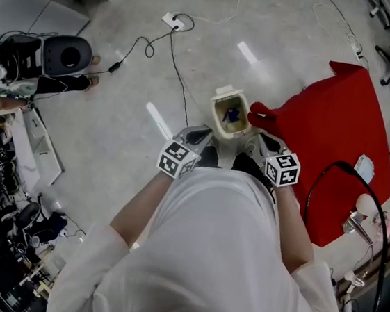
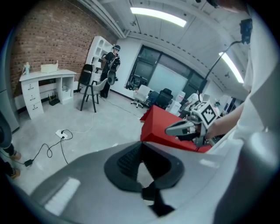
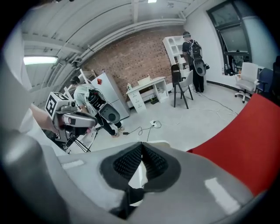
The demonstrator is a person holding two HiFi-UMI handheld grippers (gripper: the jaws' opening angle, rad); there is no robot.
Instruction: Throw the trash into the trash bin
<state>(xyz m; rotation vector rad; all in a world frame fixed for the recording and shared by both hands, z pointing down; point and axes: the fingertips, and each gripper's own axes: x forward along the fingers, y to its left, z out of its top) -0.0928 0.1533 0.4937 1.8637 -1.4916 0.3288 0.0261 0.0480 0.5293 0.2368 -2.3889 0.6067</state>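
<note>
Nearest the camera in the head view, a white shirt (image 1: 219,252) filled the lower middle of the frame, with both forearms reaching up out of it. I had the left gripper (image 1: 201,133) just left of centre and the right gripper (image 1: 261,140) just right of centre, their marker cubes level with each other.

In the left gripper view the jaws were pressed together with nothing between them. The right gripper view showed the same: jaws closed tip to tip and empty.

Just beyond the two sets of tips, at centre frame, the trash bin (image 1: 217,119) stood on the grey floor (image 1: 114,128) with its top open. The trash (image 1: 232,113) lay inside it, a small blue piece as far as I could make out at that size.

A red sheet (image 1: 338,126) spread over the right of the frame, and its bunched corner sat against the bin's right rim.

Farther off, a white power strip (image 1: 172,21) lay on the floor near the top of the frame.

Farthest back, at the upper left of the left gripper view, a white desk (image 2: 43,81) stood before a brick wall (image 2: 52,35). A person (image 2: 111,61) stood beside tall white shelves (image 2: 97,52).
</note>
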